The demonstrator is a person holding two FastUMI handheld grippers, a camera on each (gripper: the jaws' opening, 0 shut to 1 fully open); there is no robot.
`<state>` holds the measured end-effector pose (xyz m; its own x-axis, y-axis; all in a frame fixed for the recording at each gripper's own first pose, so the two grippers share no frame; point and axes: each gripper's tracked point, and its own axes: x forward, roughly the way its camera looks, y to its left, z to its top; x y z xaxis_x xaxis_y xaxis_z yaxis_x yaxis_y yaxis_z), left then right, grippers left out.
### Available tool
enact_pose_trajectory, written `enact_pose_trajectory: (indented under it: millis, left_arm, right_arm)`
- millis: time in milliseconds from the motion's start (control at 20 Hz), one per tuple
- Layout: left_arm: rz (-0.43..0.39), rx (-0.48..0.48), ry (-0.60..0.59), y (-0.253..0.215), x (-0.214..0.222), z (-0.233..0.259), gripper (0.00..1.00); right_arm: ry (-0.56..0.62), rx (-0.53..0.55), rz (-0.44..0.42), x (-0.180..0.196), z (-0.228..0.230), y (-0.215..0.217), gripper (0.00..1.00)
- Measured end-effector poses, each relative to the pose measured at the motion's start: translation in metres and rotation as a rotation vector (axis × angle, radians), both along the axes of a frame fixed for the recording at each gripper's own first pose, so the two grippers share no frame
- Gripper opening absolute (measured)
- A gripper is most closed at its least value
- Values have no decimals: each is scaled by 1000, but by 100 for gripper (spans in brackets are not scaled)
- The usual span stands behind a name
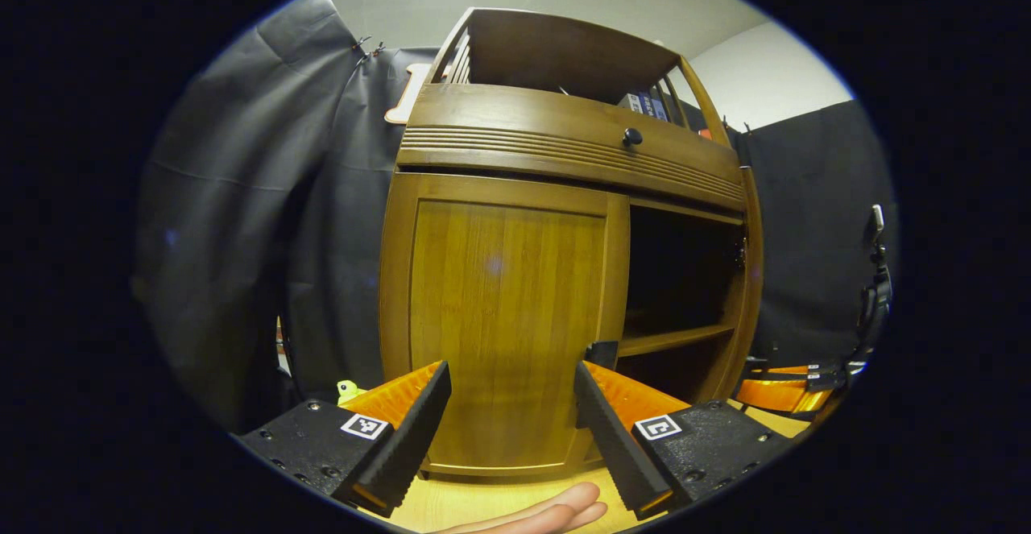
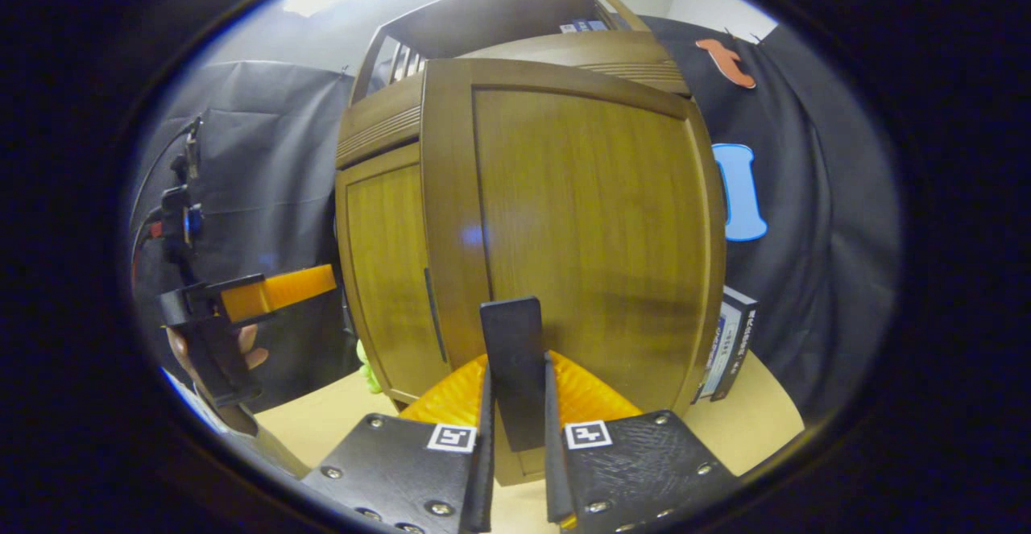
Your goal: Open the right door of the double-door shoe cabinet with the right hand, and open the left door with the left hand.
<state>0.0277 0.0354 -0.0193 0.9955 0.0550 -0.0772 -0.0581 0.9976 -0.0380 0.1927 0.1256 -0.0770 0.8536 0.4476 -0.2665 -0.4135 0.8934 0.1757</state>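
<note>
While the right gripper (image 2: 515, 469) pinches the dark handle (image 2: 513, 373) of the right door (image 2: 588, 228), that door stands swung out toward the camera, filling the right gripper view from ten o'clock round to four. Both fingers press on the handle's flat sides, a firm clamp that makes sense for pulling a hinged panel along its arc.

Over in the left gripper view, the shoe cabinet (image 1: 564, 139) shows the result: at three o'clock the right bay gapes dark, a shelf (image 1: 676, 339) crossing it. The left door (image 1: 503, 316) sits shut, dead centre. The left gripper (image 1: 511, 421) faces it with its fingers spread wide and pinching nothing, squared up low on the panel. A small dark handle (image 1: 602, 353) peeks just above the finger at five o'clock, on the door's inner edge, so my read is the tongs need to shift that way and close on it.

A drawer knob (image 1: 632, 137) sits at one o'clock. Bare fingertips of a hand (image 1: 556, 511) creep in at six. A boxed item (image 2: 729, 345) leans near the open door's far edge at four o'clock in the right gripper view. Right door looks done; left one is untouched.
</note>
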Motion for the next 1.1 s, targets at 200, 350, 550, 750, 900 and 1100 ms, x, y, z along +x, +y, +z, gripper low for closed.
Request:
enact_pose_trajectory:
  millis: [200,350,550,750,900,1100]
  left_arm:
    - [-2,11,9,-1,1,-2,95]
    - [-8,20,8,-3,2,-3,92]
    - [-28,27,0,-8,4,-2,95]
    - [-37,24,7,-12,4,-5,95]
    - [-25,20,8,-10,5,-5,92]
    - [-21,28,11,-12,6,-6,95]
  right_arm:
    - [9,13,-11,-3,3,-3,26]
    - [18,12,-31,-3,3,-5,26]
    - [21,10,-72,-2,7,-10,30]
    - [29,23,-117,-2,10,-15,25]
    - [34,21,-146,-6,9,-25,25]
    - [25,-2,-217,-10,13,-46,25]
